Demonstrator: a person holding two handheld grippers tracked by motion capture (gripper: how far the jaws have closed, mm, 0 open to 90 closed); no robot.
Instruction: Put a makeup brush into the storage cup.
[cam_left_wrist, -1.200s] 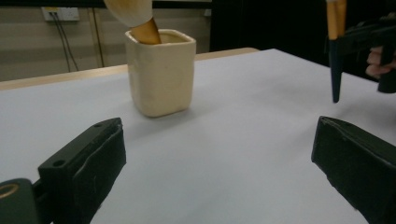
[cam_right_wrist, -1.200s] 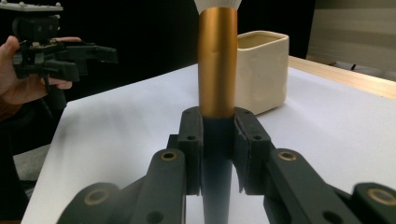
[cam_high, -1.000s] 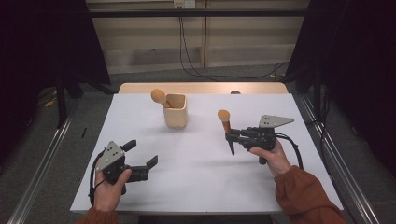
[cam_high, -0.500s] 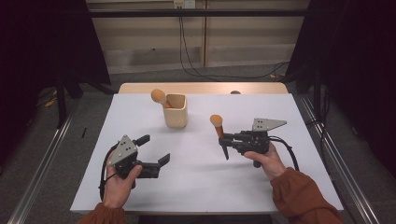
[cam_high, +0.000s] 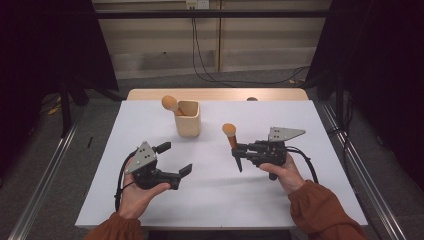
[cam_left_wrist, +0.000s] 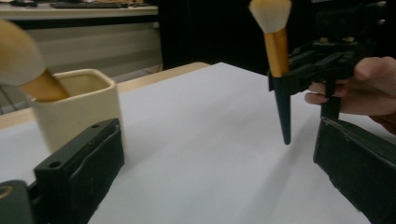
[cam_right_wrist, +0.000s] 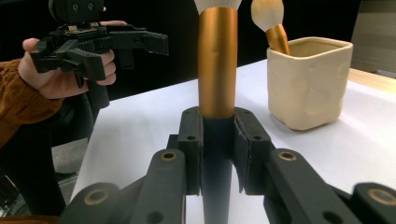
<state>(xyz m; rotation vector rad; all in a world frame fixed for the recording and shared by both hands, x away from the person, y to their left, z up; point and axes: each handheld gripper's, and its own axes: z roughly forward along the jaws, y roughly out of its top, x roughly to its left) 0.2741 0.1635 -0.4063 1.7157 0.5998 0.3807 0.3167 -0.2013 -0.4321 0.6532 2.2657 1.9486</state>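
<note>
Since a second ago the left tongs (cam_high: 174, 161) have travelled from the near-left part of the desk (cam_high: 310, 195) inward toward its middle and lifted a little, while the right tongs (cam_high: 237, 153) shifted the held makeup brush (cam_high: 230, 134) slightly left; judged a closing-in on the brush, perhaps for a handover or for dropping it into the cream ceramic cup (cam_high: 189, 120). Left tongs: jaws wide apart, nothing between them, touching nothing. Right tongs: clamped on the brush's dark handle just below the gold ferrule, brush upright, bristles up, tip above the desk, right of the cup that already holds a second brush (cam_high: 170, 104).
</note>
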